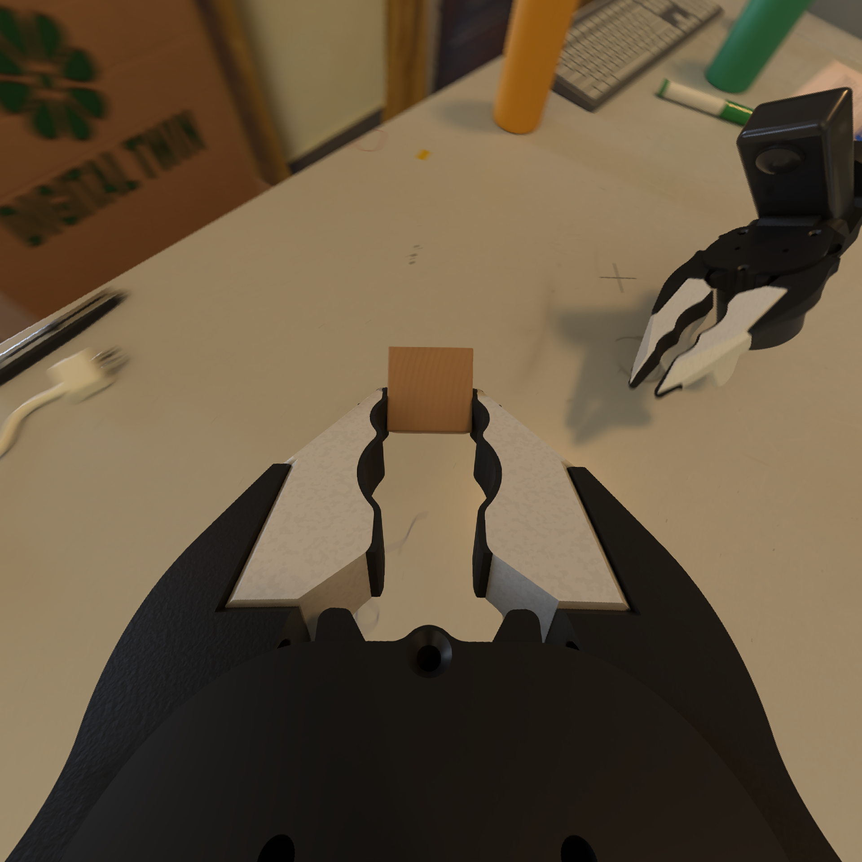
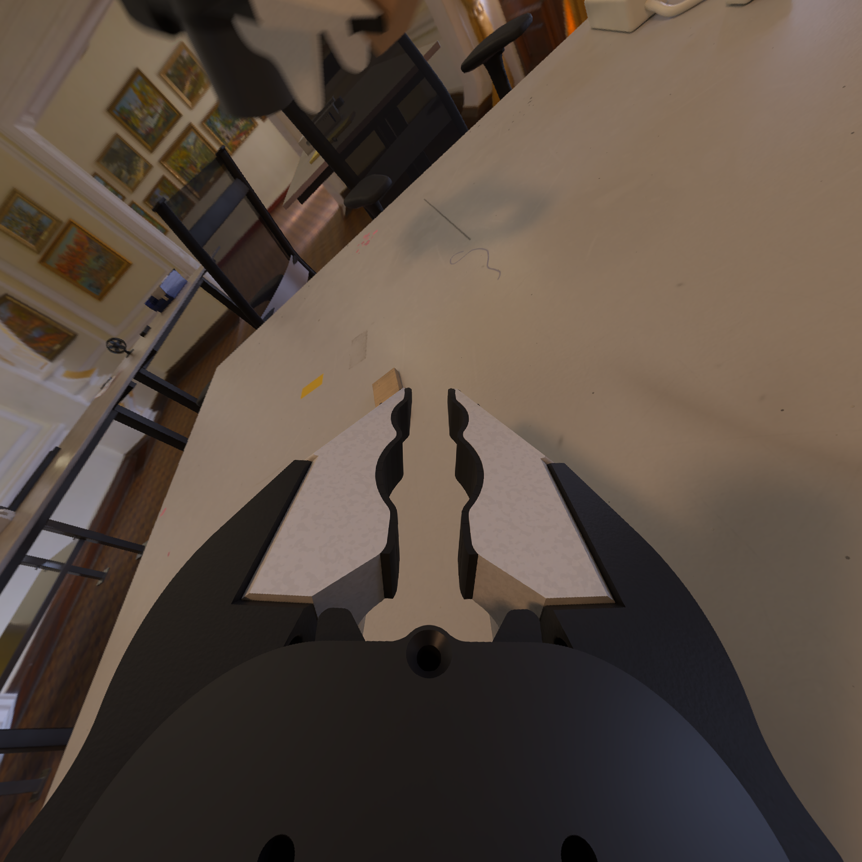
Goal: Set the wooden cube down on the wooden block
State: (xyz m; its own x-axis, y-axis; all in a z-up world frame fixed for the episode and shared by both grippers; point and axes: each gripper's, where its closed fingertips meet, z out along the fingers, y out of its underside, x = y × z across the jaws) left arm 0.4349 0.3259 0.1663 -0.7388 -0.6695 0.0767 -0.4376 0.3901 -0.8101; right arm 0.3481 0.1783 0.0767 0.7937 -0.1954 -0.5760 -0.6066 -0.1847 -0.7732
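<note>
Left wrist view, left to right. A cardboard box point(image 1: 107, 154) stands beyond the worktop point(image 1: 326, 289) edge; a white plug and cable point(image 1: 70, 378) lie at the near left. At centre your left tongs point(image 1: 430, 410) are closed onto the wooden cube point(image 1: 430, 389), its two side faces pinched at the very fingertips, the rest of the throat empty. The cube appears lifted clear of the worktop, though this view alone does not settle it. Farther back stand an orange cylinder point(image 1: 531, 65), a keyboard point(image 1: 629, 42), a green marker point(image 1: 704, 100) and a green cylinder point(image 1: 751, 42). At the right, the right tongs point(image 1: 653, 380) point steeply down, tips close to the worktop.

Right wrist view, left to right. The wooden block point(image 2: 388, 385) shows only as a pale corner, lying flat on the worktop just left of the left fingertip point(image 2: 401, 406) and partly hidden by it. Your right tongs point(image 2: 429, 396) stand narrowly parted and hold nothing.

Risks. The tip-only grip gives the cube little bearing, so a jolt in transit could let it twist or slip. The block is out of the left view, so you would be approaching it unsighted. The right tongs sit just beside the block and could be struck, or could nudge it, during the descent. A tilted or off-centre release may tip the cube off.

Pose. Left tongs angled forward and down, level across; right tongs steep, view rolled.
</note>
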